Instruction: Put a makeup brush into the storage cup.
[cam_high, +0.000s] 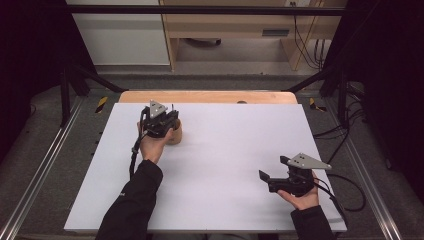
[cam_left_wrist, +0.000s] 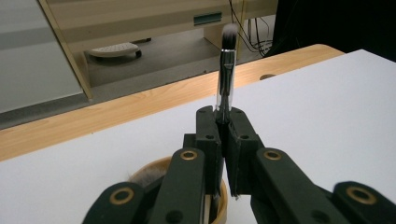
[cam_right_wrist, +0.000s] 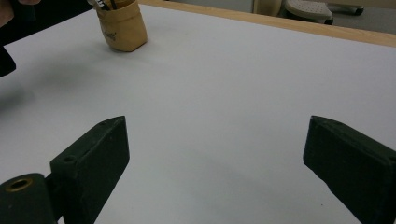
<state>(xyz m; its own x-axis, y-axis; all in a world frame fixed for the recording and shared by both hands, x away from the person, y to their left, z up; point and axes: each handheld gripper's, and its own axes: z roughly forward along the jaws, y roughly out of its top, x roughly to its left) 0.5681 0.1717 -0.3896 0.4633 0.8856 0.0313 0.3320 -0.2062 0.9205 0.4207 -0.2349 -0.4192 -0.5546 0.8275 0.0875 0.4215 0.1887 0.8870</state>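
The jaws of the left gripper (cam_left_wrist: 223, 128) are pinched tight on a makeup brush (cam_left_wrist: 226, 65), gripping its thin handle just below the silver ferrule so that the white-tipped bristles stand upright above them, centre of the left gripper view. Directly beneath, at the bottom of that view, sits the wooden brush cup (cam_left_wrist: 219, 212), with another brush's greyish bristles showing inside its rim; in the high view the cup (cam_high: 175, 134) stands left of centre on the white counter (cam_high: 225, 160), half hidden by the left gripper (cam_high: 159, 121). The hold is narrow and on a smooth round handle, so the brush could swivel or slip between the pads if tilted quickly. Moving sideways while the handle's lower end is inside the cup could drag on the rim and tip the light cup over. The right gripper (cam_high: 272, 170), jaws spread wide and empty, rests at lower right, too far off to steady anything.
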